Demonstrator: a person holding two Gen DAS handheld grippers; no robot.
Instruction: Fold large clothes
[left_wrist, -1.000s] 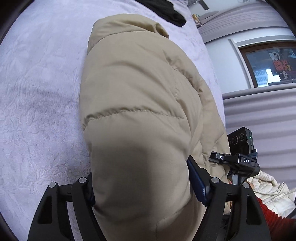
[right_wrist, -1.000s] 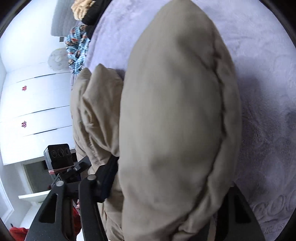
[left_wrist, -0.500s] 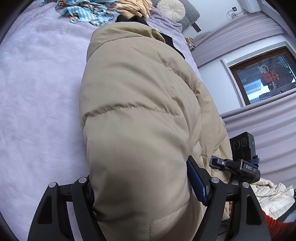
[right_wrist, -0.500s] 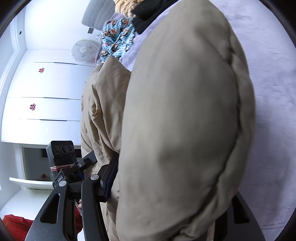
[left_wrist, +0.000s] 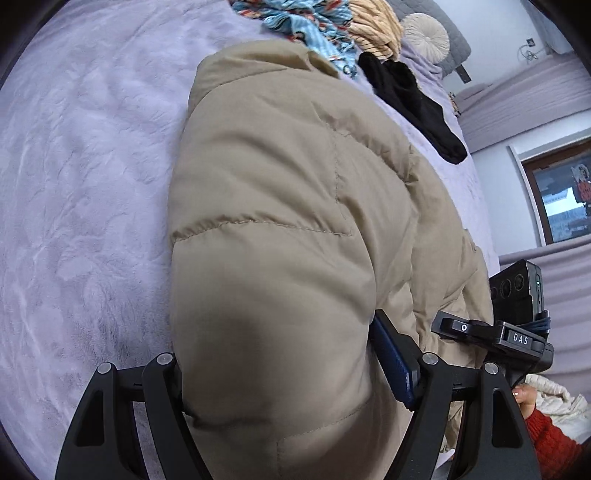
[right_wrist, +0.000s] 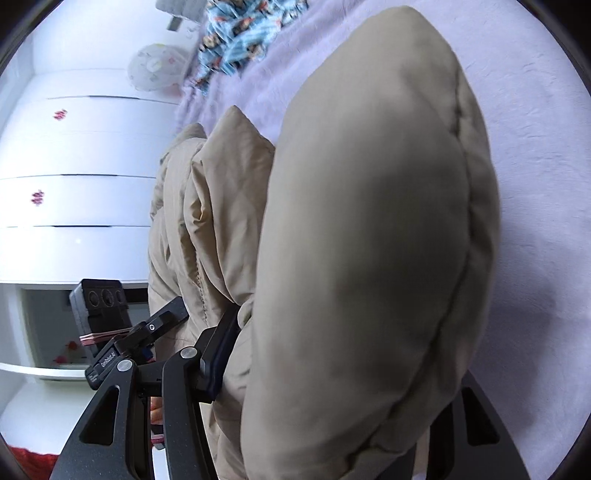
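A puffy beige quilted jacket (left_wrist: 280, 229) fills the left wrist view and hangs over a lilac bedspread (left_wrist: 85, 192). My left gripper (left_wrist: 280, 373) is shut on a thick fold of the jacket, the padding bulging between its black fingers (left_wrist: 395, 365). The same jacket (right_wrist: 362, 236) fills the right wrist view. My right gripper (right_wrist: 332, 369) is shut on another thick fold; its left finger (right_wrist: 218, 350) shows, the right one is mostly hidden by fabric. Each gripper shows in the other's view.
At the far end of the bed lie a blue patterned garment (left_wrist: 306, 26), a tan knit (left_wrist: 373, 29), a black garment (left_wrist: 413, 107) and a round cushion (left_wrist: 424, 33). A window (left_wrist: 561, 199) is at right. White cabinets (right_wrist: 74, 177) stand left of the bed.
Both grippers have tilted up with the jacket held, so the far end of the bed and its clothes pile came into view. The grips have not changed.
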